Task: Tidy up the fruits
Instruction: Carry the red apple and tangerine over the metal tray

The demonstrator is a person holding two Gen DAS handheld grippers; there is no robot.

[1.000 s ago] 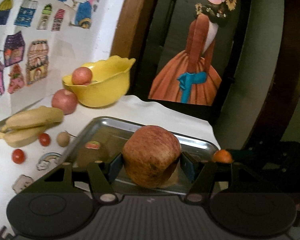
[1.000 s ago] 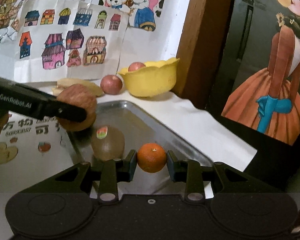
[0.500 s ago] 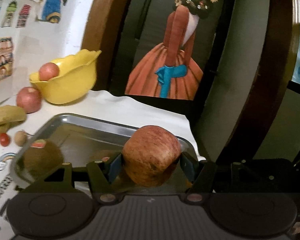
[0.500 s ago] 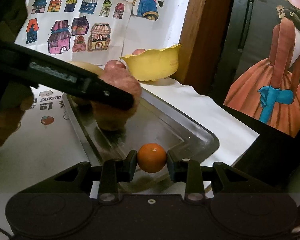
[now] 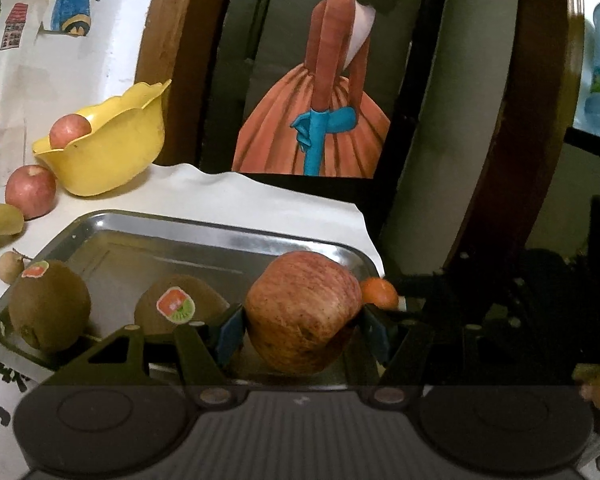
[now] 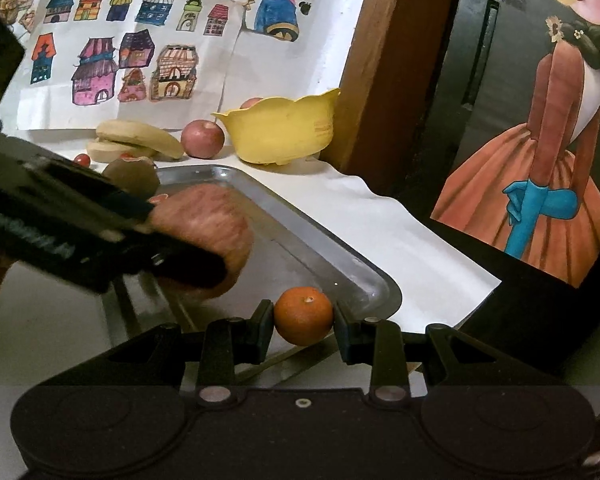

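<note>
Left hand-held gripper is closed on a large red apple, and over the last second it has swung rightward across the metal tray, so two stickered kiwis that were ahead now sit off its left finger. Right hand-held gripper, just beyond the left one's right finger, grips a small orange above the tray's near corner, lower than a second ago. Both fruits look close to being set down in the tray; neither is released yet. Readable writing is scarce: the kiwi stickers show only a picture, and the lettering on the left tool's side is too blurred to read.
</note>
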